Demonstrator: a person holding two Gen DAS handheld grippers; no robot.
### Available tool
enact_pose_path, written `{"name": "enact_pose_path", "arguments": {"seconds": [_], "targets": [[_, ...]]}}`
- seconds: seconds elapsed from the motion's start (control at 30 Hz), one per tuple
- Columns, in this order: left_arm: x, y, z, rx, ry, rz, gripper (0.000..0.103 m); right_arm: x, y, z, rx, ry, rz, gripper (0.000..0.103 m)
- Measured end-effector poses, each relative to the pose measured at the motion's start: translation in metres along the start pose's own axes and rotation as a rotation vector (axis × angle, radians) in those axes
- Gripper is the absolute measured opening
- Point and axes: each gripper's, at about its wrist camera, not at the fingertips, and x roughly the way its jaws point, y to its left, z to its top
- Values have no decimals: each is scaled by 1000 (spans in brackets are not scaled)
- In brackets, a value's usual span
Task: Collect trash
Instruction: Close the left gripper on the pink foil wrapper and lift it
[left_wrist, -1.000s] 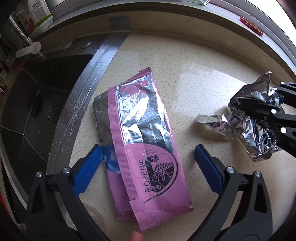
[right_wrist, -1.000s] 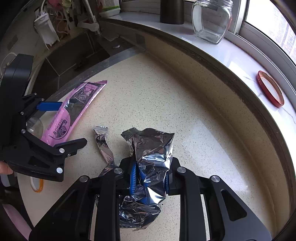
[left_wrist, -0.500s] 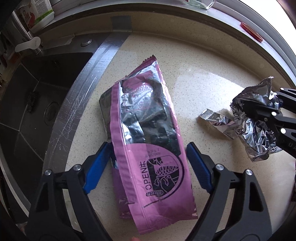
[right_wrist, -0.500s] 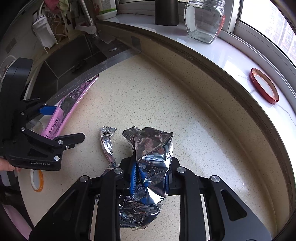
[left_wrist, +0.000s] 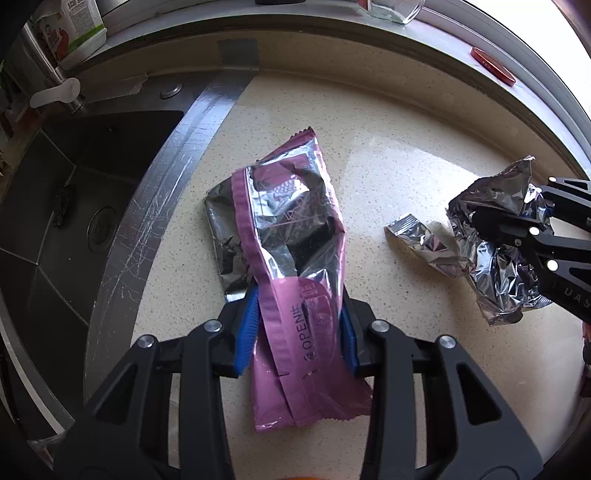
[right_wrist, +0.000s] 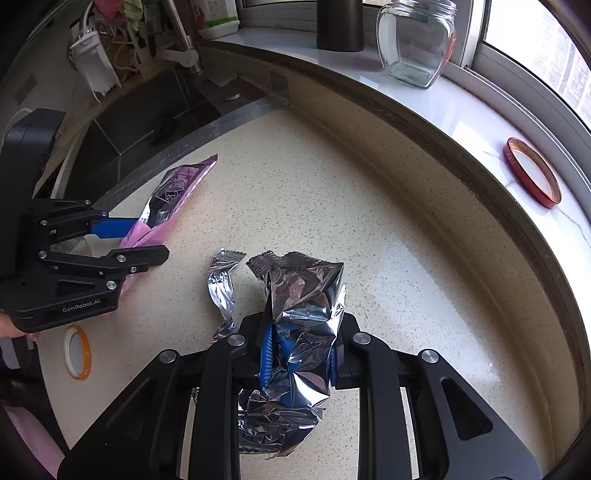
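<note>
A pink and silver snack bag (left_wrist: 295, 266) lies on the speckled counter beside the sink. My left gripper (left_wrist: 299, 328) has its blue pads pressed against both sides of the bag's lower half, and its jaws are closing. From the right wrist view the same pink bag (right_wrist: 170, 199) sits pinched in the left gripper (right_wrist: 144, 240). My right gripper (right_wrist: 297, 354) is shut on a crumpled silver foil wrapper (right_wrist: 299, 295). A torn strip of that foil (right_wrist: 221, 288) hangs to the left of it. The foil wrapper (left_wrist: 495, 251) also shows at the right of the left wrist view.
A dark steel sink (left_wrist: 77, 206) with a scratched metal rim lies left of the counter. On the window sill stand a glass jar (right_wrist: 413, 44), a dark cup (right_wrist: 340, 26) and a red lid (right_wrist: 532, 173). A roll of orange tape (right_wrist: 77, 352) lies near the counter's front edge.
My left gripper's jaws have come together from wide open onto the pink bag, which now buckles between the pads. The right gripper has kept its hold on the foil.
</note>
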Motion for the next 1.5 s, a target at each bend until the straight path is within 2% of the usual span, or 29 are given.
{"name": "enact_pose_path", "arguments": {"seconds": [0.13,0.4,1.07,1.5], "targets": [[-3,-1,1,-19,-6,-24,16,-2,-1,1,-4,-7,4,22],[-14,-9,-5,-16,-30,-35,8,-10,-1,-2,-1,-23,2,21],[-65,-37,-16,42,-108,-28,7,-51,0,-17,-1,-83,-18,19],[-103,-60,-47,85,-145,-25,7,-87,11,-45,-13,-109,-41,19]]}}
